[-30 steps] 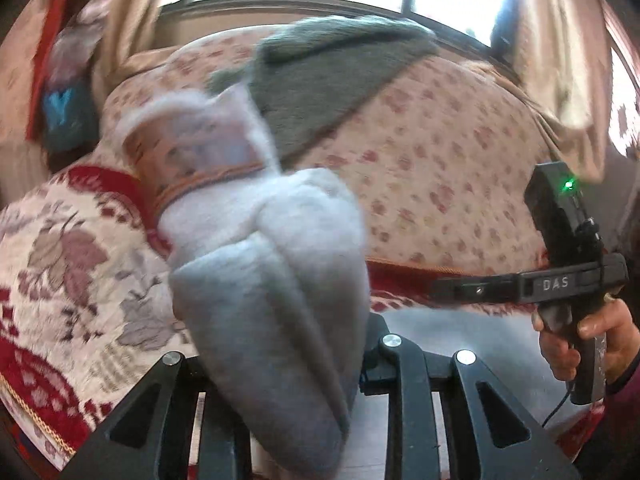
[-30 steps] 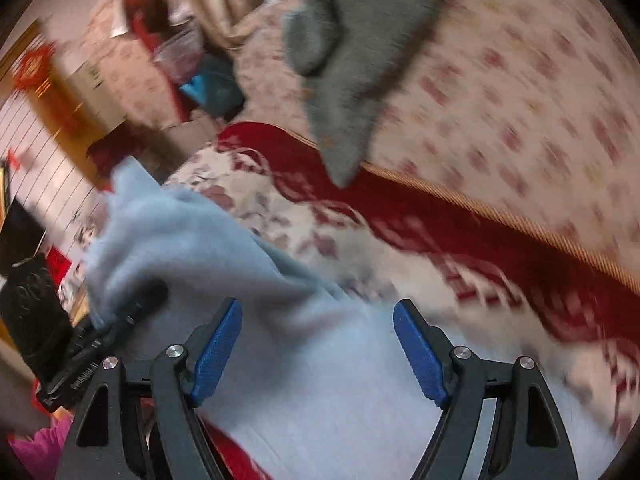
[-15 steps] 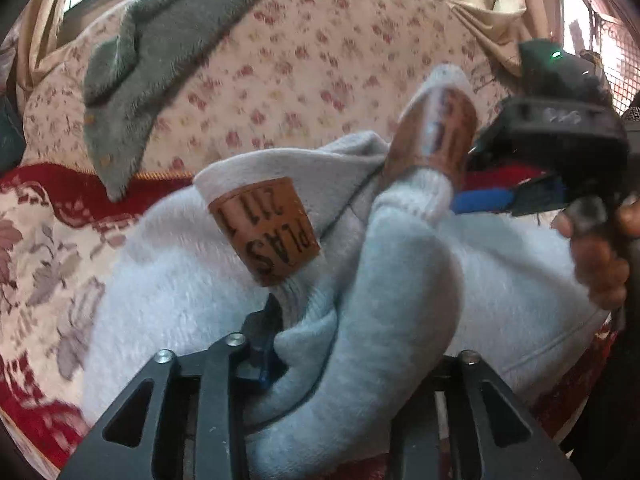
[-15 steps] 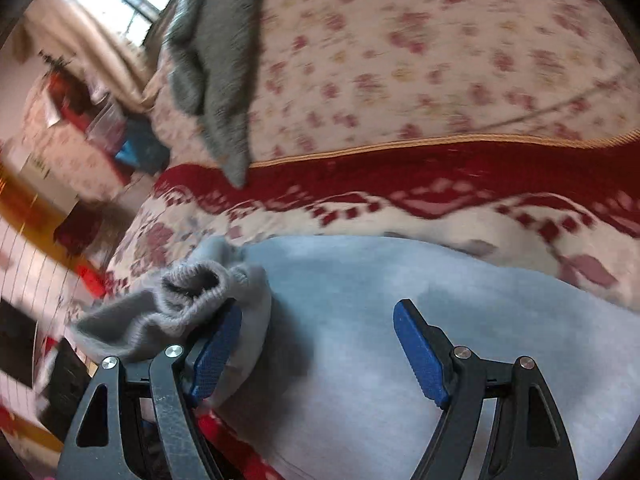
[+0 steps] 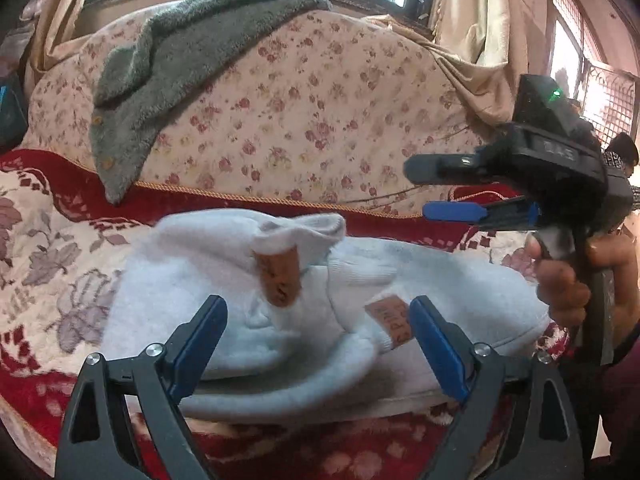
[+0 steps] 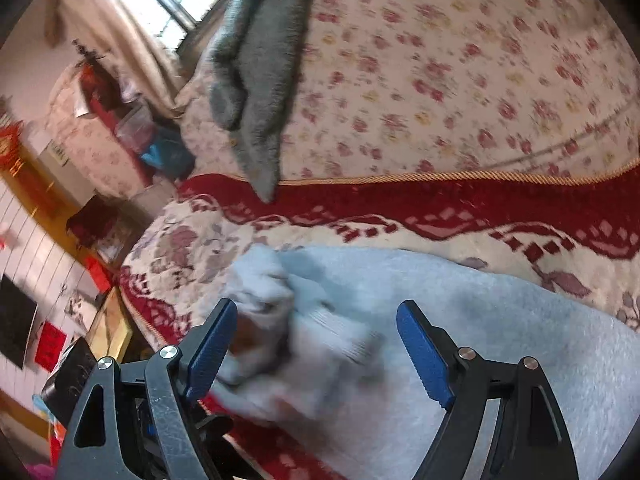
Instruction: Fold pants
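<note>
In the left wrist view the left gripper point(image 5: 318, 344) hangs with its blue fingers point(image 5: 200, 344) spread wide and holding nothing, just above the near edge of the pants point(image 5: 192, 296). The pale blue pants lie bunched on the red-and-cream sofa cover point(image 5: 52, 240), with two cuffs bearing brown labels point(image 5: 280, 276) flopped on top of the pile. The right gripper point(image 5: 448, 188) hovers to the right, above the pants, its fingers apart and empty too. A grey towel point(image 5: 160, 72) hangs over the floral sofa back point(image 5: 320, 100), well apart from the work. In the right wrist view, which is blurred, the right gripper point(image 6: 316, 348) is wide open over the cuffs point(image 6: 276, 320), the rest of the pants point(image 6: 500, 320) spreading right. The fold looks laid over but untidy. To finish it well, I would press the loose cuffs flat onto the layer beneath, square the near edge with the far one, and smooth outward, pinching only the top layer so the pile does not drag across the cover.
</note>
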`<state>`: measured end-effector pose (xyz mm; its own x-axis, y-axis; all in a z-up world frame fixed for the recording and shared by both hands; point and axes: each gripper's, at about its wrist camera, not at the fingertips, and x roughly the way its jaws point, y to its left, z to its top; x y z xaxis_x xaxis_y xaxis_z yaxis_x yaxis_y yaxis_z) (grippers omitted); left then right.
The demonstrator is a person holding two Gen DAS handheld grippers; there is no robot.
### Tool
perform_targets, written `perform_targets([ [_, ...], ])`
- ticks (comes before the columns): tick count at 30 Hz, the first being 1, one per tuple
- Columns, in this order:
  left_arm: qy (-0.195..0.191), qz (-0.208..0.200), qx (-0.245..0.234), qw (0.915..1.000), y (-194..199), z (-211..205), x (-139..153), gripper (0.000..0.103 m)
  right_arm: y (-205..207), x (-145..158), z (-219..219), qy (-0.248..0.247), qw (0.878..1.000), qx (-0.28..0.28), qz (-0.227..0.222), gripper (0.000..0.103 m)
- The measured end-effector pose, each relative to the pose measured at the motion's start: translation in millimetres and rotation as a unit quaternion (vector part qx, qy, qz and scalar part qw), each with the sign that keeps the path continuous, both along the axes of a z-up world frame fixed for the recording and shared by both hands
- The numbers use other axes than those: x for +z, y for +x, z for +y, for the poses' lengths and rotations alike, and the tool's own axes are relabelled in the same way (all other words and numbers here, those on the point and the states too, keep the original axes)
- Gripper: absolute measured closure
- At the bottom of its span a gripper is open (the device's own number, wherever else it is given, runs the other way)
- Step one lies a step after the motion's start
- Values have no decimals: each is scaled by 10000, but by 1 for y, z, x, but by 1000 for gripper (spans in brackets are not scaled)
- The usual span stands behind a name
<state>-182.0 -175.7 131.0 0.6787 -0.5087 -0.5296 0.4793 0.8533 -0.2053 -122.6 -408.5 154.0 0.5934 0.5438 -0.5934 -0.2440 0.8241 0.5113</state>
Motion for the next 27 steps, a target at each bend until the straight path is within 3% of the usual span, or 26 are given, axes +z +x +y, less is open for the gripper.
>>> perform_targets([
  [4, 354, 36, 228, 9991, 11, 13, -1, 11, -13, 2, 16, -162, 9994, 277, -138, 17],
  [7, 487, 185, 344, 9981, 27, 17, -7, 11, -14, -19, 29, -429, 9984, 357, 16, 17],
  [9, 519, 287, 384, 9975, 37, 17, -11, 11, -9, -41, 39, -1010, 9942, 309, 196, 18],
  [11, 472, 362, 325, 9977, 45, 13, -13, 11, -3, -67, 47, -2027, 9788, 8, 293, 22],
  [13, 466, 429, 299, 9975, 53, 5, -15, 11, 2, -86, 46, -2397, 9700, -72, 405, 28],
  [18, 417, 542, 182, 9975, 74, -19, -24, 12, 6, -92, 30, -1962, 9789, -340, 467, 28],
  [19, 351, 605, 131, 9975, 78, -23, -27, 17, 8, -92, 29, -1958, 9789, -369, 462, 28],
  [20, 308, 676, 75, 9972, 81, -27, -30, 44, 9, -93, 28, -1963, 9787, -384, 456, 28],
  [21, 391, 775, 54, 9962, 84, -31, -35, 80, 11, -95, 28, -1965, 9787, -386, 450, 28],
  [22, 493, 869, 90, 9950, 87, -34, -39, 87, 12, -97, 27, -1973, 9786, -385, 446, 28],
  [27, 261, 891, -95, 9956, 78, -28, -25, 90, 15, -101, 28, -1868, 9809, -346, 424, 27],
])
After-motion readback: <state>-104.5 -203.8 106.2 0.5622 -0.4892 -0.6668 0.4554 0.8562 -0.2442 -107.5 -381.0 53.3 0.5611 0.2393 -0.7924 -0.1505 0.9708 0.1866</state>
